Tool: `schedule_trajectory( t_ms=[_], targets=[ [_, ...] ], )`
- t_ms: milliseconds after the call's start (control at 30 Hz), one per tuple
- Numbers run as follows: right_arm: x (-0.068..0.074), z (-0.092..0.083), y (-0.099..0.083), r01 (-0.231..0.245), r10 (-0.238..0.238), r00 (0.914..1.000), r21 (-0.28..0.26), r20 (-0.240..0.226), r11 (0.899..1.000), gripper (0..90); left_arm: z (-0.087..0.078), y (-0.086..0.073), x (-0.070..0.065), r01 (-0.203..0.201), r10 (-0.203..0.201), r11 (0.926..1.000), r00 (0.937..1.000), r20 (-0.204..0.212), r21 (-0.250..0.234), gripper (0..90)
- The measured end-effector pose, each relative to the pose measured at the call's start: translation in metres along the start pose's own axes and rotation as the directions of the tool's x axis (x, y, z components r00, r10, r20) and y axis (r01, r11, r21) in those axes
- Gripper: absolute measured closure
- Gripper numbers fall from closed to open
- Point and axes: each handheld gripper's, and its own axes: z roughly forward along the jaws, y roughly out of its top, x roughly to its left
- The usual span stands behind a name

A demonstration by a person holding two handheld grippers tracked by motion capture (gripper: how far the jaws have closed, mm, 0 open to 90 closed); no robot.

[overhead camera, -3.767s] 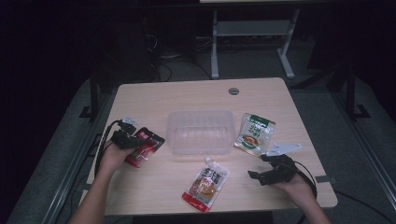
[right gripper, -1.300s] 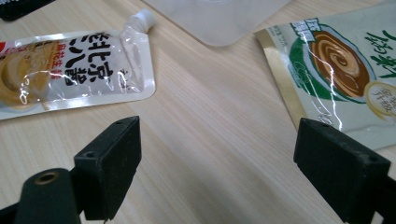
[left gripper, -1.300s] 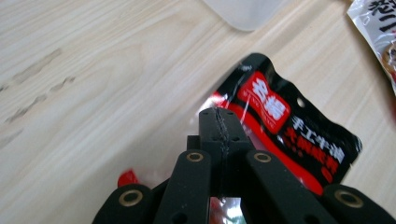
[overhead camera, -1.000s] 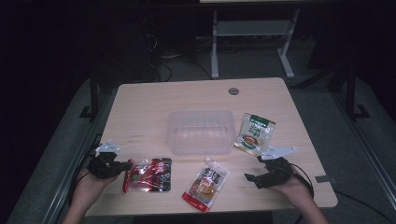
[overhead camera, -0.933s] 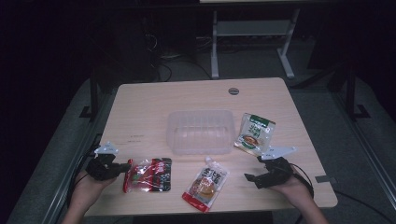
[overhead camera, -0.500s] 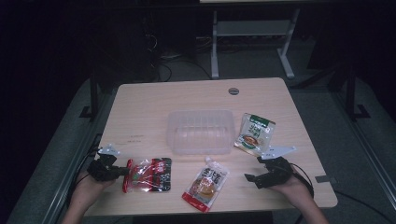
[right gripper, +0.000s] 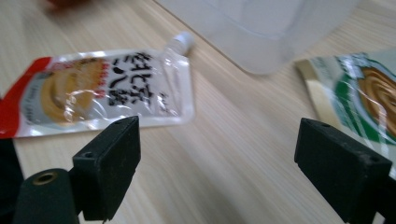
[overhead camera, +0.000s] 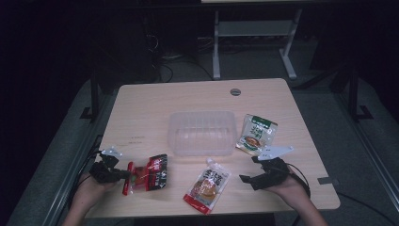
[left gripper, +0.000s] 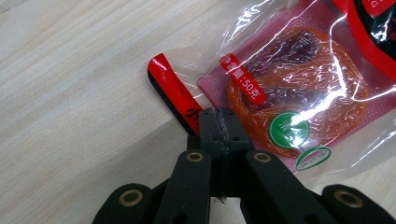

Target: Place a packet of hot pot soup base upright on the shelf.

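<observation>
A red and black snack packet (overhead camera: 148, 173) lies near the table's front left. My left gripper (overhead camera: 126, 175) is shut on the packet's left edge; in the left gripper view the black jaws pinch the clear film of the packet (left gripper: 299, 93). A white and red spouted pouch (overhead camera: 207, 184) lies at the front middle, also seen as the pouch (right gripper: 102, 91) ahead of my right gripper. My right gripper (overhead camera: 251, 170) stands open at the front right, its jaws wide apart over bare wood, nothing between them. A green pouch (overhead camera: 256, 133) lies beyond it.
A clear plastic tub (overhead camera: 202, 133) stands at the table's middle; its corner (right gripper: 261, 28) shows in the right gripper view. A round cable hole (overhead camera: 235, 92) is at the table's far edge. A metal frame (overhead camera: 254, 33) stands on the floor behind.
Since the oldest frame the left gripper has drawn the red packet from the table's left middle toward the front edge. Over the last second nothing has visibly moved.
</observation>
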Motion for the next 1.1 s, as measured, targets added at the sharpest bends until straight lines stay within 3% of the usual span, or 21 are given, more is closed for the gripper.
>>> schedule_trajectory(
  t_ms=[167,367,567,667,833,1100],
  targets=[
    [0.020,0.011,0.017,0.048,-0.049,0.9968,-0.013,-0.063,0.999,14.1,0.002,0.002,-0.004,-0.011,0.011,0.9999,0.9999,0.002,0.004,90.0],
    [0.042,0.032,0.042,0.098,-0.101,0.9847,-0.026,-0.142,0.995,14.2,0.002,0.002,-0.004,-0.002,0.002,1.0000,1.0000,0.007,0.001,90.0],
    [0.055,0.052,0.061,0.105,-0.111,0.9715,-0.038,-0.210,0.994,14.4,0.001,0.002,-0.003,0.005,-0.005,1.0000,0.9999,0.010,0.003,90.0],
    [0.060,0.062,0.067,0.110,-0.114,0.9656,-0.032,-0.234,0.993,14.4,0.003,0.002,-0.006,0.019,-0.019,0.9998,0.9993,0.033,-0.008,90.0],
    [0.067,0.079,0.074,0.109,-0.110,0.9563,-0.019,-0.271,0.994,14.8,0.006,0.006,-0.012,-0.006,0.006,1.0000,0.9991,0.042,-0.004,90.0],
    [0.080,0.106,0.088,0.096,-0.088,0.9366,0.007,-0.339,0.995,15.6,0.006,0.006,-0.012,0.002,-0.002,1.0000,0.9988,0.049,-0.009,90.0]
  ],
)
